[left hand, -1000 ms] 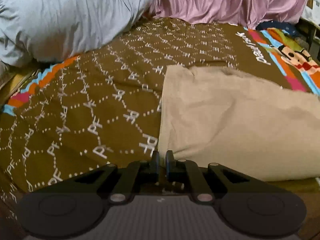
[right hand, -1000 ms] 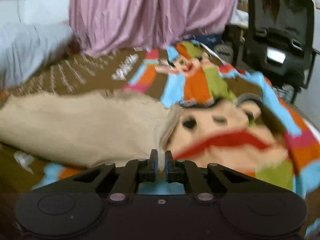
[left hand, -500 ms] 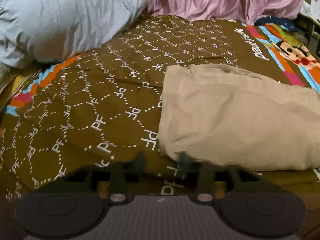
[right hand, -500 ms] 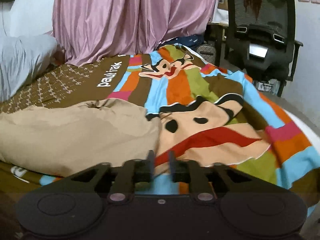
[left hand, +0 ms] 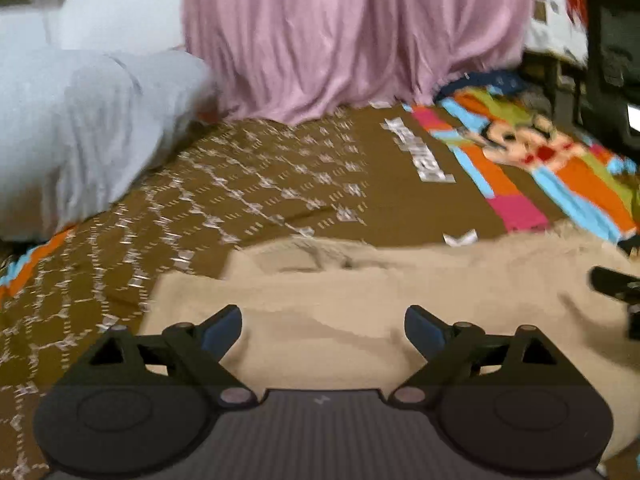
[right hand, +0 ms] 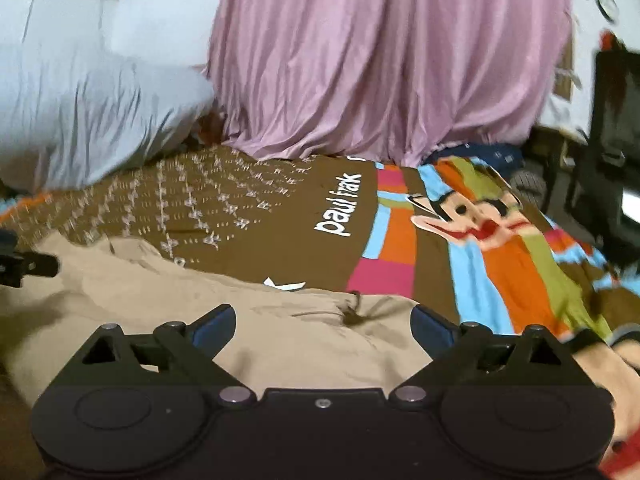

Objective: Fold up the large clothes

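Observation:
A folded beige garment (left hand: 380, 296) lies flat on the patterned bedspread (left hand: 280, 184). It also shows in the right wrist view (right hand: 208, 320). My left gripper (left hand: 322, 330) is open and empty, with its jaws wide apart just above the garment's left part. My right gripper (right hand: 322, 328) is open and empty, over the garment's right part. The tip of the right gripper shows at the right edge of the left wrist view (left hand: 614, 284). The tip of the left gripper shows at the left edge of the right wrist view (right hand: 28, 266).
A grey pillow (left hand: 76, 132) lies at the bed's far left. A pink curtain (left hand: 340, 36) hangs behind the bed. A black office chair (right hand: 612, 140) stands at the far right. The bedspread's bright cartoon part (right hand: 480, 232) lies right of the garment.
Both grippers were shut on the garment's near edge a second ago. They have let go and opened wide. Both views have lifted and now look further across the bed.

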Demonstrator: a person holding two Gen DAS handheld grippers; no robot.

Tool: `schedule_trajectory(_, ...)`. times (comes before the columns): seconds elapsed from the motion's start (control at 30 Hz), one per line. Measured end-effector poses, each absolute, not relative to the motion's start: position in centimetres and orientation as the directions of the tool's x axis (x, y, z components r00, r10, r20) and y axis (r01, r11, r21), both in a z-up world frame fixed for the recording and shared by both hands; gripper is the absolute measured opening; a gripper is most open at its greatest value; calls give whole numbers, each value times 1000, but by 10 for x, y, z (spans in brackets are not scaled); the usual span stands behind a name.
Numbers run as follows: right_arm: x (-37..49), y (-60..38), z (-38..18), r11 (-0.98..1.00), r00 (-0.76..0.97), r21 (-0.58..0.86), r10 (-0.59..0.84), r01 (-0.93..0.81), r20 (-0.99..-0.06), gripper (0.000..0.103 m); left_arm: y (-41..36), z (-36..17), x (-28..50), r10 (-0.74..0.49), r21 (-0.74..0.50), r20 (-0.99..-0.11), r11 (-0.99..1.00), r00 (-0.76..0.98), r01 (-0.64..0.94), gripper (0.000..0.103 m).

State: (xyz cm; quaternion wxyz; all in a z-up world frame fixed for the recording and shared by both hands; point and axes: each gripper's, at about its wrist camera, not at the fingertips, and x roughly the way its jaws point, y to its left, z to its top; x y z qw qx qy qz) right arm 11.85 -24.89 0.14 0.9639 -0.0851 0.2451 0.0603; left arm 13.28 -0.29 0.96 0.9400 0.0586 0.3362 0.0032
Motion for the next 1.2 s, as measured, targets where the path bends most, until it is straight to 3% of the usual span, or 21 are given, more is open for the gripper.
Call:
schedule_trajectory(0.17, 133, -240, -49, 967, 812, -187, 34, -175, -583, 96, -7, -38, 140, 56, 147, -696, 987, 716, 66, 94)
schedule_trajectory(0.27, 129, -252, -64, 981, 814, -114, 61, -154, -577, 99, 3, -52, 139, 17, 64, -708, 997, 706, 41, 94)
schedule_trajectory(0.5, 133, -250, -76, 983, 815, -124, 43, -139, -578, 100, 10, -58, 143, 8, 41, -705, 999, 709, 30, 95)
schedule_trajectory(0.8, 121, -248, -66, 988, 841, -133, -7, -78, -541, 100, 15, -45, 141, -6, 11, -717, 1000, 697, 20, 102)
schedule_trajectory(1.03, 82, -243, -49, 999, 877, -23, 16, -31, -480, 102, 38, -15, 113, -51, -77, -694, 997, 719, -3, 103)
schedule_trajectory(1.2, 59, -218, -59, 986, 889, -134, 31, -103, -457, 102, 74, 6, 71, -42, -179, -651, 979, 758, -99, 103)
